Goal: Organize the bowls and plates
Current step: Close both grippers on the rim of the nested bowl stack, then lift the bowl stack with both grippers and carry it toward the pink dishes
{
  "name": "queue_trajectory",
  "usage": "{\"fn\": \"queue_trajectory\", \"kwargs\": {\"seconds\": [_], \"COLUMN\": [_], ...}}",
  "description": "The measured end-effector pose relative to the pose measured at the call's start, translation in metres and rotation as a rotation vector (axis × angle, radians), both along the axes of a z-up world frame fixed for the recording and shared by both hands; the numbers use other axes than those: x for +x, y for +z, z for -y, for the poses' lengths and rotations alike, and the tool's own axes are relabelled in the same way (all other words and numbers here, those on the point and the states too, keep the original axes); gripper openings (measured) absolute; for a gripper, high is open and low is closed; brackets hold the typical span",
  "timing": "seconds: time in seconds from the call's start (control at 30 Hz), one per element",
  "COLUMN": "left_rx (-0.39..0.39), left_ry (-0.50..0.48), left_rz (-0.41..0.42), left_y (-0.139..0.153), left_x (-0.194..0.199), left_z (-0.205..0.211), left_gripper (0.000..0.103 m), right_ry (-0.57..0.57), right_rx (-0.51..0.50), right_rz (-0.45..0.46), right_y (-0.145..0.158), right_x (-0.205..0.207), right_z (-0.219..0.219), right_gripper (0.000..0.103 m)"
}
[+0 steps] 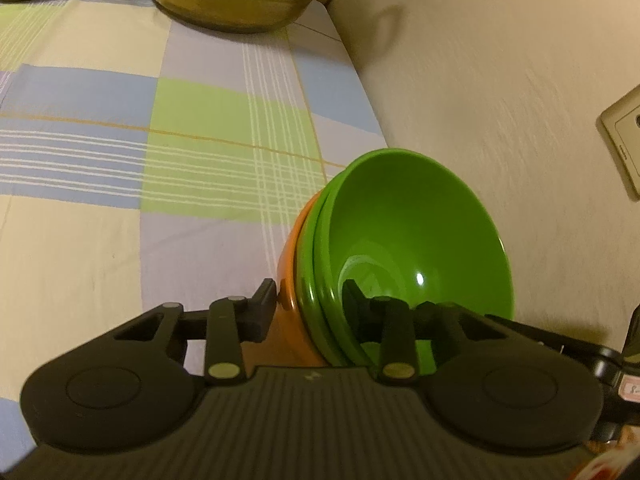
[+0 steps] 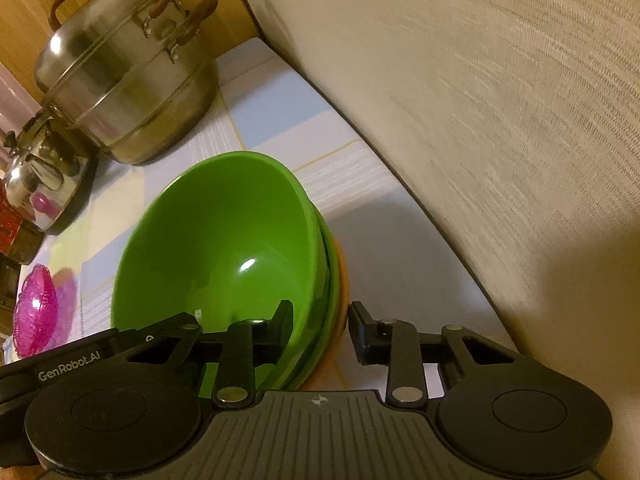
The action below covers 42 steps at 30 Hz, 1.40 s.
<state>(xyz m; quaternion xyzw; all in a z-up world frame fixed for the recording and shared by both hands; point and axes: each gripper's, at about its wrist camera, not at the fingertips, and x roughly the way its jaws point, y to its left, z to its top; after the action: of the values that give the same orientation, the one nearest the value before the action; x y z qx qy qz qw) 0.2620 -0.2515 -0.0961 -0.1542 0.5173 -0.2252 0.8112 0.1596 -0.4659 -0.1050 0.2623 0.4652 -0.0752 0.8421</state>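
Three bowls sit nested on the checked tablecloth (image 1: 120, 160) close to the wall: a green bowl (image 1: 412, 224) on top, a second green one (image 1: 306, 276) under it, an orange bowl (image 1: 286, 264) at the bottom. My left gripper (image 1: 310, 302) straddles the stack's near rim, one finger against the orange wall and the other inside the top bowl, shut on the stack. From the other side my right gripper (image 2: 320, 320) clamps the same rims: one finger inside the green bowl (image 2: 224, 240), the other at the orange bowl (image 2: 343, 280).
A steel steamer pot (image 2: 128, 80) stands at the table's far end. A kettle (image 2: 36, 184) and a pink plastic item (image 2: 36, 312) lie to the left. The wall (image 1: 500, 100), with a socket (image 1: 624, 140), runs right beside the bowls.
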Motion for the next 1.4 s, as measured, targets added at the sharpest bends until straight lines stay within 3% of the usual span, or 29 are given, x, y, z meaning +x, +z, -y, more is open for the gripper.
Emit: {"fn": "queue_trajectory", "kwargs": {"seconds": [0.8, 1.17, 1.27, 1.4], "left_rx": [0.058, 0.047, 0.058, 0.074], "left_ry": [-0.005, 0.055, 0.084, 0.112], "left_rz": [0.012, 0.034, 0.049, 0.069], "left_y": [0.011, 0.03, 0.039, 0.05], "left_x": [-0.005, -0.014, -0.014, -0.017], "left_z": [0.002, -0.035, -0.051, -0.072], "left_gripper": [0.03, 0.03, 0.023, 0.024], "right_ry": [0.019, 0.072, 0.089, 0.118], "right_rx": [-0.058, -0.07, -0.065, -0.054], "right_rz": [-0.008, 0.022, 0.033, 0.048], "right_y": [0.005, 0.024, 0.029, 0.037], "right_x": [0.001, 0.001, 0.003, 0.009], "right_z": [-0.015, -0.047, -0.06, -0.081], "right_gripper": [0.025, 0.025, 0.025, 0.025]}}
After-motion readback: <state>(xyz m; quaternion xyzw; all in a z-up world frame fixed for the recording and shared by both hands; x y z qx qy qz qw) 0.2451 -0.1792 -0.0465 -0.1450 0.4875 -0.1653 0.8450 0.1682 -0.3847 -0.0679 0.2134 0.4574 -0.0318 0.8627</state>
